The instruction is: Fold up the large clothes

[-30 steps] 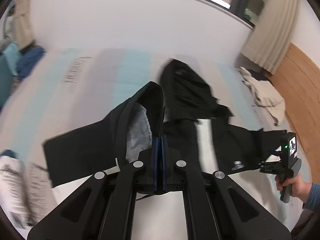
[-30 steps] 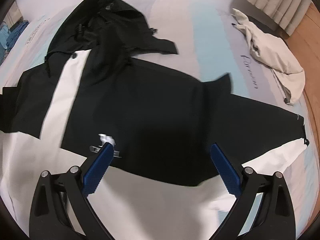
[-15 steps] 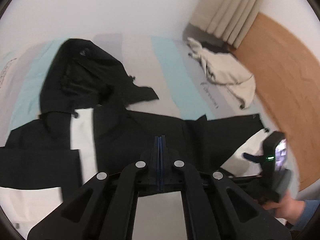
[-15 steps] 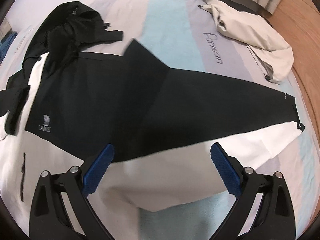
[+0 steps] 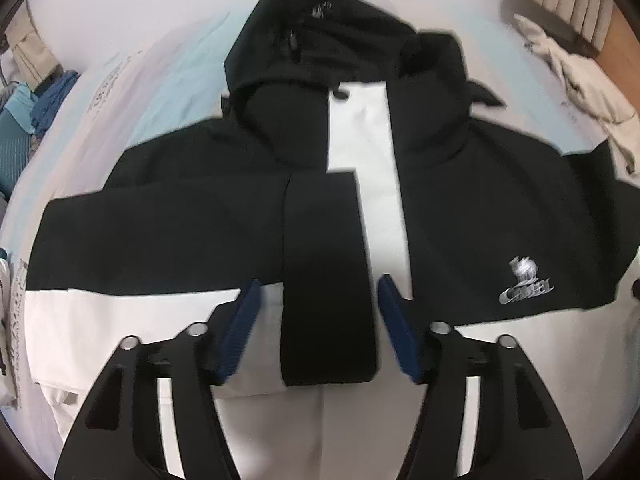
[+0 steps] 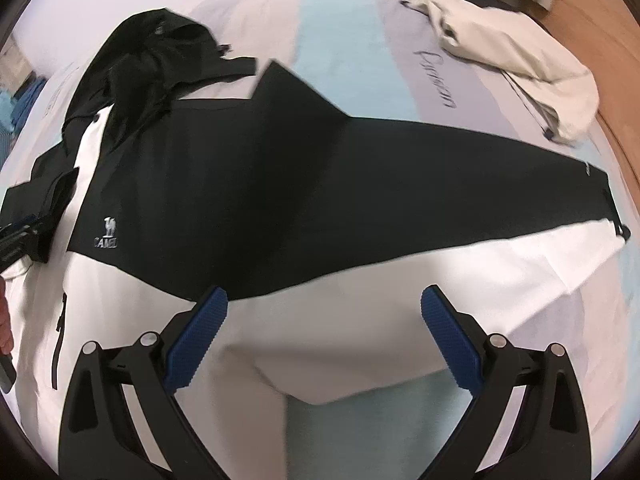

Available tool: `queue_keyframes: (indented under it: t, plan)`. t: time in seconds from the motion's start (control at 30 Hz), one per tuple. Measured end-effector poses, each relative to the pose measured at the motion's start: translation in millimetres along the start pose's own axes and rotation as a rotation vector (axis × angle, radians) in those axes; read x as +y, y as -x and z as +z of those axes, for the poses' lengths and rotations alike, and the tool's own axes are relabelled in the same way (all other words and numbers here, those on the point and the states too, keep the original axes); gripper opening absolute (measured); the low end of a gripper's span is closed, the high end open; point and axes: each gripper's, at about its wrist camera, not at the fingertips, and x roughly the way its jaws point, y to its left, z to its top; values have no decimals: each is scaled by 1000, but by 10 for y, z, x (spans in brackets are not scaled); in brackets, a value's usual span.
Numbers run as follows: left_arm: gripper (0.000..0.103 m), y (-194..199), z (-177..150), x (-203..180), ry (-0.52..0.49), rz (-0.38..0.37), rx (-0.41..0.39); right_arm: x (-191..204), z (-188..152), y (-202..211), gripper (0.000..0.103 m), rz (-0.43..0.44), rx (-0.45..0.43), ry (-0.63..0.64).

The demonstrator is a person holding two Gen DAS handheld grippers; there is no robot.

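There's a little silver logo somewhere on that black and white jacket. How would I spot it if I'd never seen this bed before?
Start at the striped bed, where the big black and white jacket lies spread flat with its hood at the far end. On the black chest panel just above the white lower half sits the silver camel logo. It is the only print on the jacket's front.

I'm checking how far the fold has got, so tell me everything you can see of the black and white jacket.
The jacket is a hooded shell, black above and white below, smooth like a windbreaker, with a silver camel logo on the chest. It lies front up on the striped bed, hood away from the cameras. One sleeve is folded across the front; the other sleeve stretches out flat. Neither pair of tongs touches it.
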Motion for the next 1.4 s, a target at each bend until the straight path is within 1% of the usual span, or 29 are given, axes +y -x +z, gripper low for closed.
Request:
queue_keyframes:
  t: [0.03, 0.1, 0.17, 0.2, 0.23, 0.27, 0.3, 0.33, 0.43, 0.6, 0.73, 0.87, 0.93, 1.1, 1.17, 1.27, 1.37, 1.4]
  plan:
    - [67, -55, -22, -8, -9, 8, 11, 45, 13, -28, 94, -8, -1, 10]
    - [66, -112, -51, -33, -23, 15, 19, 75, 38, -104, 94, -24, 7, 12]
    - [54, -157, -85, -47, -47, 30, 9, 55, 65, -182, 94, -22, 20, -18]
    - [49, -191, -78, -22, -43, 28, 15, 38, 76, -206, 94, -20, 24, -34]
    - [42, -191, -75, -16, -36, 24, 13, 23, 81, -220, 94, -18, 27, -48]
    - [37, -176, -74, -5, -31, 21, 8, 8, 84, -228, 94, -13, 29, -61]
    - [28, -158, -71, 1, -29, 27, 0, 0, 77, -222, 94, -10, 28, -68]
    - [22, -159, -63, -10, -26, 31, -5, -5, 76, -215, 94, -8, 27, -72]
    - [15, -77, -41, 28, 8, 14, -18, -5, 68, -191, 94, -7, 22, -63]
    - [13, 188, 38, 38, 43, -26, -44, -26, 45, -114, 94, -6, 3, -33]
    - [13, 482, 62, -153, 34, -68, -74, -93, 30, -38, 94, -4, -17, -23]
    - [13, 742, 150, -674, -8, -143, -109, -244, 12, 21, 94, -12, -26, -43]
    - [13, 759, 207, -1025, -30, -185, -115, -350, 0, 41, 94, -22, -29, -56]
    - [13, 746, 280, -1823, -99, -253, -120, -659, -85, 91, 94, -49, -31, -99]
    - [13, 692, 276, -2086, -127, -267, -104, -806, -132, 127, 94, -67, -35, -124]
    - [13, 584, 238, -2390, -166, -265, -86, -1057, -209, 176, 94, -101, -34, -180]
    - [13, 423, 178, -2571, -198, -244, -53, -1387, -274, 237, 94, -154, -54, -197]
    - [13, 379, 162, -2609, -204, -239, -42, -1512, -281, 257, 94, -153, -61, -207]
